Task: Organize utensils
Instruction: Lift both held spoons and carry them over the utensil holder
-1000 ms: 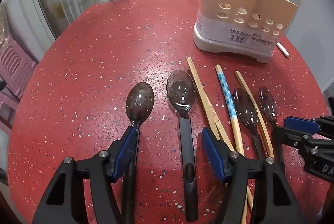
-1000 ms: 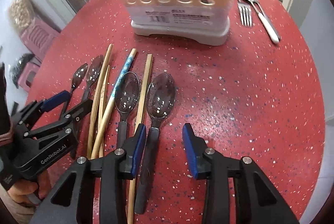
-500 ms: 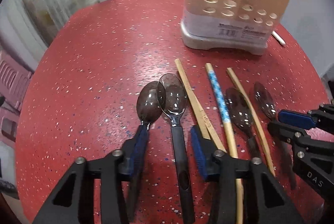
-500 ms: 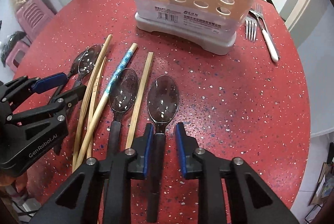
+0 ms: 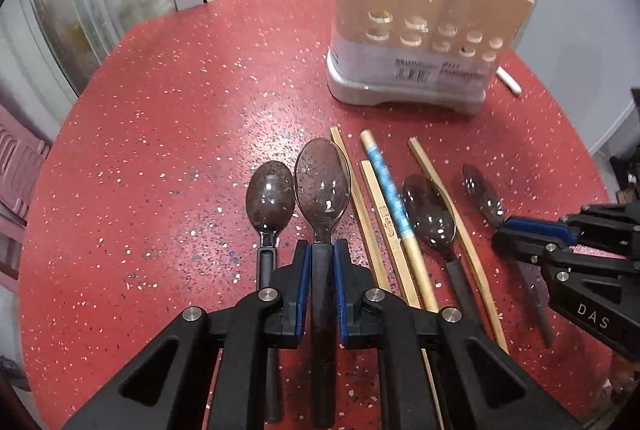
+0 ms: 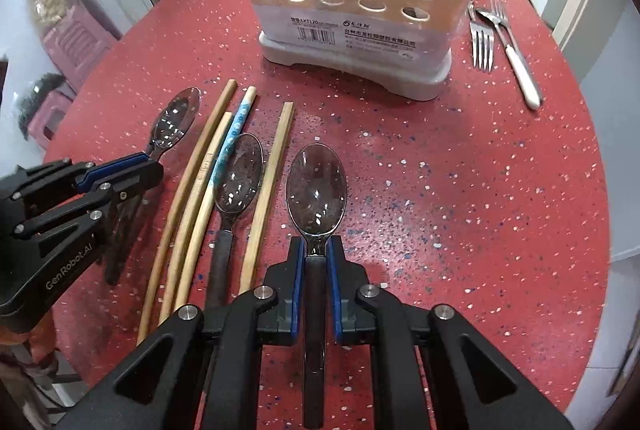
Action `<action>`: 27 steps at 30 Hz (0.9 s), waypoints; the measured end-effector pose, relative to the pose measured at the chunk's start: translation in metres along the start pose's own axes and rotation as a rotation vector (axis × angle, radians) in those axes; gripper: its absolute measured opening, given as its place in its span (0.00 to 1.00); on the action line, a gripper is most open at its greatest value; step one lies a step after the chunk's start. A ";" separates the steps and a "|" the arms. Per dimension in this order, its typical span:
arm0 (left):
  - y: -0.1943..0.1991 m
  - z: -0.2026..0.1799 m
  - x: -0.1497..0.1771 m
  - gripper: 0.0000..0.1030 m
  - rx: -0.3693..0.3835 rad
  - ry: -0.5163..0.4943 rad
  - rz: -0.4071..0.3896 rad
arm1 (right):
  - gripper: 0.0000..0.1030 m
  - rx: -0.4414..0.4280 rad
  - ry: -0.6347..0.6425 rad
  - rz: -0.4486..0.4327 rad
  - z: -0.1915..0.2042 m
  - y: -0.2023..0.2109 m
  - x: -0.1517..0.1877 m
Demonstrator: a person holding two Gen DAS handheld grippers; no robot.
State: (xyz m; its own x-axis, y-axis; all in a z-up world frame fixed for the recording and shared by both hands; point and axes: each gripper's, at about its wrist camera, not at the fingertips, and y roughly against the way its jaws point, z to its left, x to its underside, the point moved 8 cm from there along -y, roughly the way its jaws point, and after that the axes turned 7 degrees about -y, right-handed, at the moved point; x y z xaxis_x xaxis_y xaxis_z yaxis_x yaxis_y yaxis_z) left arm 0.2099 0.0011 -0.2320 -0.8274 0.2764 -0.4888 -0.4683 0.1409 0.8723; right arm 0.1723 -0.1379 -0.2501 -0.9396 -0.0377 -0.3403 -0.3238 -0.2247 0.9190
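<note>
Gripping a spoon (image 5: pixel 322 185) by its dark handle, the left hand-held gripper (image 5: pixel 322 262) has its blue pads pressed to both sides, bowl pointing toward the holder (image 5: pixel 416 41). Its bowl seems raised above the red worktop (image 5: pixel 160 133), though the fisheye makes that hard to judge. Just beside it on the left lies a second spoon (image 5: pixel 270 197), flat on the surface.

Over on the other side, the right hand-held gripper (image 6: pixel 316 258) is likewise clamped on a spoon (image 6: pixel 316 189), holding it at the neck just below the bowl. To its left lie chopsticks (image 6: pixel 264 189), one with a blue patterned end (image 6: pixel 234 133), with another spoon (image 6: pixel 238 177) lying among them and one more (image 6: pixel 174 121) further left, by the left gripper's tips. The beige holder, pierced with round holes, stands at the far edge, and forks (image 6: pixel 482 37) lie to its right.
</note>
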 end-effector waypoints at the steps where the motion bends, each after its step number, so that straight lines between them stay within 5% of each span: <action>1: 0.004 0.002 0.000 0.35 0.007 0.015 -0.011 | 0.12 -0.017 -0.011 0.003 -0.002 0.001 0.001; 14: 0.036 -0.005 0.004 0.35 0.040 0.078 -0.116 | 0.12 -0.147 -0.062 -0.065 -0.034 0.033 -0.004; 27: 0.086 -0.004 -0.033 0.35 0.070 0.119 -0.259 | 0.12 -0.214 -0.074 -0.158 -0.030 0.077 -0.022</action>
State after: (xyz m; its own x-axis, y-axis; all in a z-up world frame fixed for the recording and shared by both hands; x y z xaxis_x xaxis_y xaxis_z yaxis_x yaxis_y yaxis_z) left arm 0.1959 0.0007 -0.1408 -0.7155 0.1093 -0.6900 -0.6499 0.2585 0.7148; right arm 0.1716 -0.1833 -0.1778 -0.8872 0.0838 -0.4536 -0.4438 -0.4234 0.7898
